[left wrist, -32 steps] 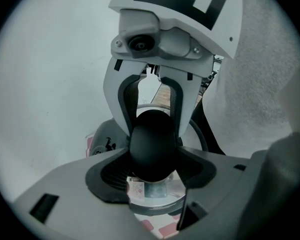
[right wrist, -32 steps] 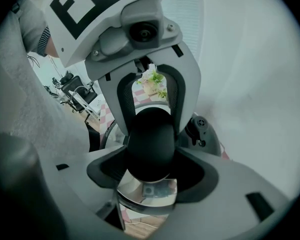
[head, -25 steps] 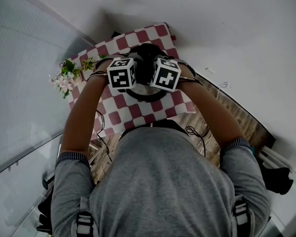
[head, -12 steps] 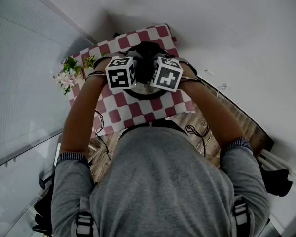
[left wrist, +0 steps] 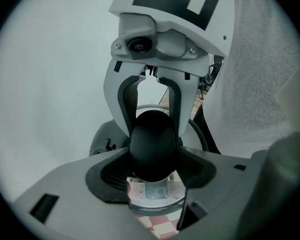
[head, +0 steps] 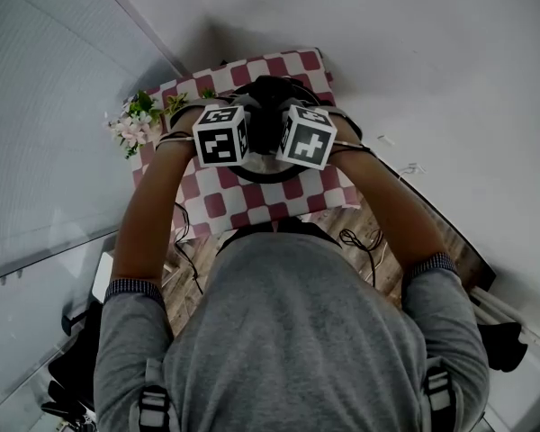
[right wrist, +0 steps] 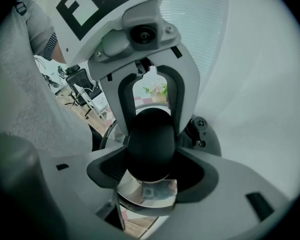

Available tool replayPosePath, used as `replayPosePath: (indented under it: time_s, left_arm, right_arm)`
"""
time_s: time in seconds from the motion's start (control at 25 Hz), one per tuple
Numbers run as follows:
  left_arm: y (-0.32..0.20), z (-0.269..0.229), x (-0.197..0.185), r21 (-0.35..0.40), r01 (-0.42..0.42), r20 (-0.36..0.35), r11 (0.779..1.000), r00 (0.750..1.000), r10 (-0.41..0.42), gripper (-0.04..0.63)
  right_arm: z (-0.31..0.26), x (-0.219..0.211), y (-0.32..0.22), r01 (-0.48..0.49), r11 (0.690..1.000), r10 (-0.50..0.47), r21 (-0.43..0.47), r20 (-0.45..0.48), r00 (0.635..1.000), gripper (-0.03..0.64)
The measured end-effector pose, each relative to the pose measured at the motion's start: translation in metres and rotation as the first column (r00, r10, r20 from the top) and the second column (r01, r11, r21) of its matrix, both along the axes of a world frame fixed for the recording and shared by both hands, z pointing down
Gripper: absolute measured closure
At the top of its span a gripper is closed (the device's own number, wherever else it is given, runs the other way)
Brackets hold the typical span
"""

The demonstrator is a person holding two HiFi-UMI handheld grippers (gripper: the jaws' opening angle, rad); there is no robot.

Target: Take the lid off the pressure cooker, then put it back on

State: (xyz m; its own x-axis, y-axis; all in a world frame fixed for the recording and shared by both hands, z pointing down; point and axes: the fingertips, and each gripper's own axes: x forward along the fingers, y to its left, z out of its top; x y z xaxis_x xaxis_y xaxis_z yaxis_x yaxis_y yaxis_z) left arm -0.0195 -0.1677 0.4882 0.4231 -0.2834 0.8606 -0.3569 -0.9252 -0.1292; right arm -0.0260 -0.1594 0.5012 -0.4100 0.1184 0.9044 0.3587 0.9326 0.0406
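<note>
Over red-and-white checked tabletop (head: 225, 207), clamping black rounded knob (left wrist: 152, 141) of shiny steel pressure-cooker lid (head: 266, 164) from opposite sides with left hand-held gripper (left wrist: 152, 171) and right hand-held gripper (right wrist: 152, 173). Both sets of jaws spread wide yet pressed against knob. Holding lid over tabletop's middle, beneath both marker cubes; seated on pot or lifted, impossible to tell. Pink-and-white flower sprig (head: 133, 126) at tabletop's left edge.

It looks like an office corner staged as a kitchen. A frosted glass partition (head: 36, 106) stands well left of the left gripper (left wrist: 151, 159), with a desk chair (right wrist: 80, 79) off that same side. Below the grippers are a checked cloth (head: 279, 66), flowers (head: 130, 129), wood floor (head: 378, 228) and loose cables (head: 351, 239).
</note>
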Motion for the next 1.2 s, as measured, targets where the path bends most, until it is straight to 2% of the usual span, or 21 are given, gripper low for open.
replayPosePath:
  time_s: [0.56,1.2]
  left_arm:
    - [0.050,-0.007,-0.042,0.008,0.097,0.011,0.995,0.995,-0.098,0.293]
    - [0.112,-0.001,-0.113,-0.008,0.248,0.010,0.969,0.969,-0.248,0.293]
  right_arm:
    - [-0.007,-0.041,0.051,0.106,0.994,-0.106,0.013,0.003,0.994,0.325]
    - [0.000,-0.110,0.112,0.271,0.963,-0.271,0.008,0.002,0.963,0.325]
